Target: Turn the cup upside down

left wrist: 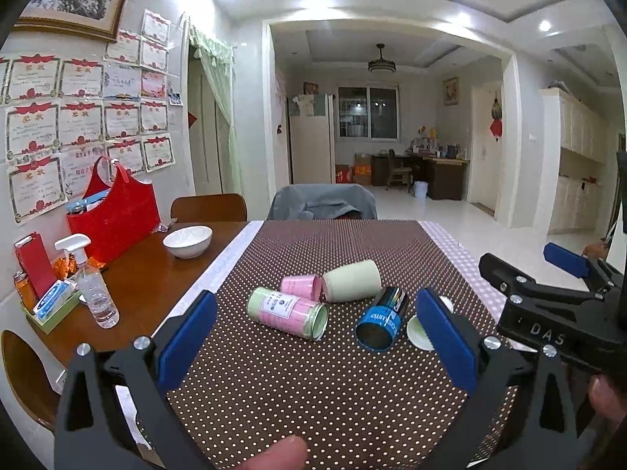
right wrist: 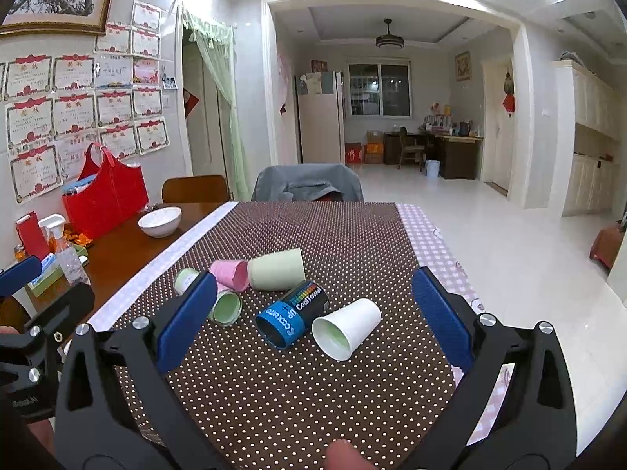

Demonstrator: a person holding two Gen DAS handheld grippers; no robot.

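My left gripper [left wrist: 317,337] hangs wide open and empty over the desk [left wrist: 156,286]; ahead the cups lie toppled on the dotted cloth [right wrist: 298,391], blue cup [right wrist: 292,313] beside white cup [right wrist: 347,327], my right gripper [right wrist: 313,323] equally spread, holding nothing

glossy wooden table [right wrist: 117,250], dotted cloth [right wrist: 313,391] (matt)

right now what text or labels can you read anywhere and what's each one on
"CoolTower" on the black and blue cup lying on its side.
"DAS" on the right gripper body, seen from the left wrist.
Label on the pink and green cup: too small to read.
Wall certificates: too blurred to read.
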